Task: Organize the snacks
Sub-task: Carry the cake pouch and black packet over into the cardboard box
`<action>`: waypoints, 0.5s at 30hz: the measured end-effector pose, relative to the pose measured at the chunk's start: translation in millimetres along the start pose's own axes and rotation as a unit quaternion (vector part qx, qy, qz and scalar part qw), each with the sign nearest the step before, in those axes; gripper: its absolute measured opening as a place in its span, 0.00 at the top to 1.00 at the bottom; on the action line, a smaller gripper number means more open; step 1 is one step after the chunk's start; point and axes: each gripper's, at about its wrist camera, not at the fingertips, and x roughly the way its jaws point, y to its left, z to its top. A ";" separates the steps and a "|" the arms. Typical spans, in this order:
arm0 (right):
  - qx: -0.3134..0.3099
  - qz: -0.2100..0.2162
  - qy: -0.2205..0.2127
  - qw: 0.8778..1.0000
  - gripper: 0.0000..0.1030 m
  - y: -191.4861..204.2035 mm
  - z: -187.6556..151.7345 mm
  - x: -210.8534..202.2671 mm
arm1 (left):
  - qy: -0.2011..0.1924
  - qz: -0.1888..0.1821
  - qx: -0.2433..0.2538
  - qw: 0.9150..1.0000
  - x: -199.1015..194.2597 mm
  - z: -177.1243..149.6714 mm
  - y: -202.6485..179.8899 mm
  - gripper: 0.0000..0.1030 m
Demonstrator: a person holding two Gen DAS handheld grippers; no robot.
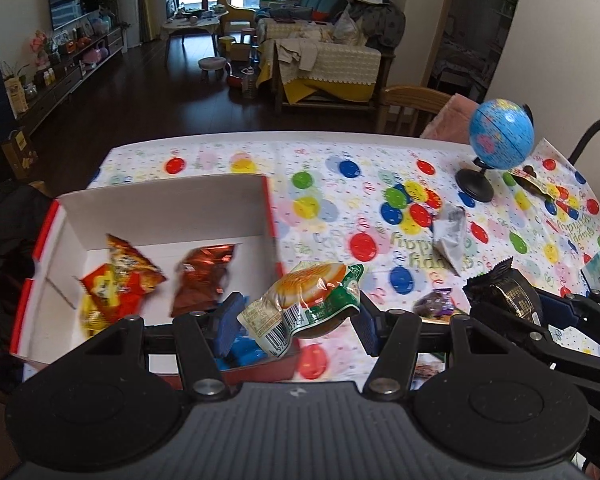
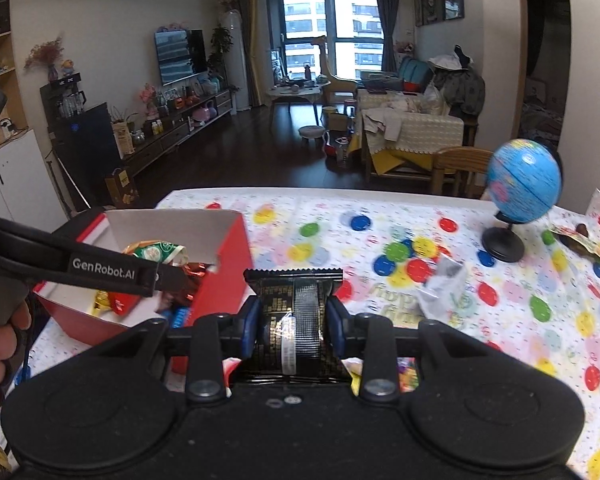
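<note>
— Snacks first: where do we have them?
— Our red cardboard box with white inside [image 1: 168, 216] sits on the balloon-print worktop [image 1: 340, 152], holding red and brown foil packets [image 1: 204, 276].
— And our grippers?
— Our left gripper [image 1: 298, 318] is clamped on a green-and-orange plastic snack pouch [image 1: 308, 300] at the box's edge; our right gripper [image 2: 294, 320] is clamped on a black-and-gold foil snack packet [image 2: 294, 312] beside the box.

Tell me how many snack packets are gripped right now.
2. A green-and-orange packet is clamped in the left gripper, near the red box's edge; a black packet is clamped in the right gripper.
</note>
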 end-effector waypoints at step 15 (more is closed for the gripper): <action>-0.018 0.015 -0.002 1.000 0.68 87.3 21.8 28.9 | -0.007 0.016 -0.019 1.000 -18.3 -3.6 89.4 0.44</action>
